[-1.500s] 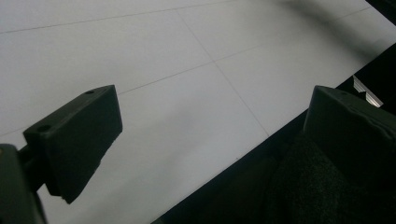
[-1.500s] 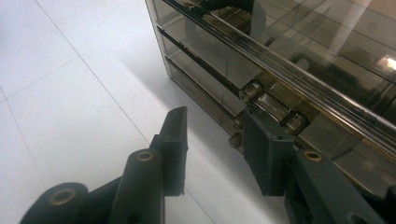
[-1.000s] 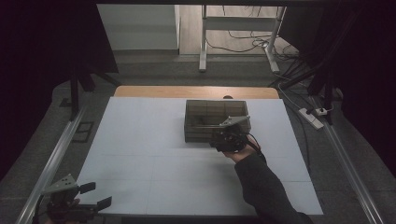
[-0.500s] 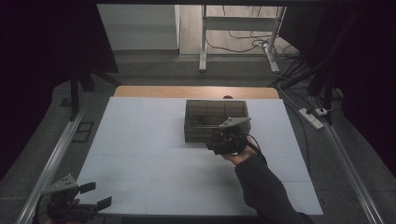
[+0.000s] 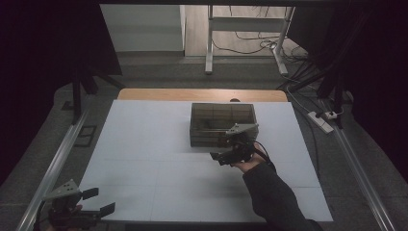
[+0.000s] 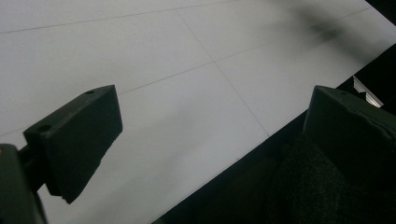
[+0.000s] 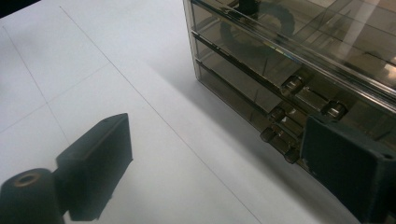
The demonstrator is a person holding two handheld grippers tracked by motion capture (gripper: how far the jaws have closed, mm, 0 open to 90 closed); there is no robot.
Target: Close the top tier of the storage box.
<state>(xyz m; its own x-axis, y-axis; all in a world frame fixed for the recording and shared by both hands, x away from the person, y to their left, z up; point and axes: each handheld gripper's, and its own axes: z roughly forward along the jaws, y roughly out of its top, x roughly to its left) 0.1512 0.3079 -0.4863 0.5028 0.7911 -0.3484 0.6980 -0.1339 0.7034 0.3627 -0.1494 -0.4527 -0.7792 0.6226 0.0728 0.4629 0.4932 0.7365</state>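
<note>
Two grippers, jaws apart on both; right gripper (image 5: 222, 156) low at front of smoky translucent plastic drawer cabinet (image 5: 221, 123) mid-table, lined up with small drawer knobs (image 7: 292, 85), likely for pull; left gripper (image 5: 98, 201) idle at near white table (image 5: 144, 144) edge, out of way

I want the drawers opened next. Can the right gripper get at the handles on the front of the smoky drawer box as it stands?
Probably yes. The right gripper sits open just in front of the drawer box, and the drawer handles lie right by one jaw with only bare white table between.
</note>
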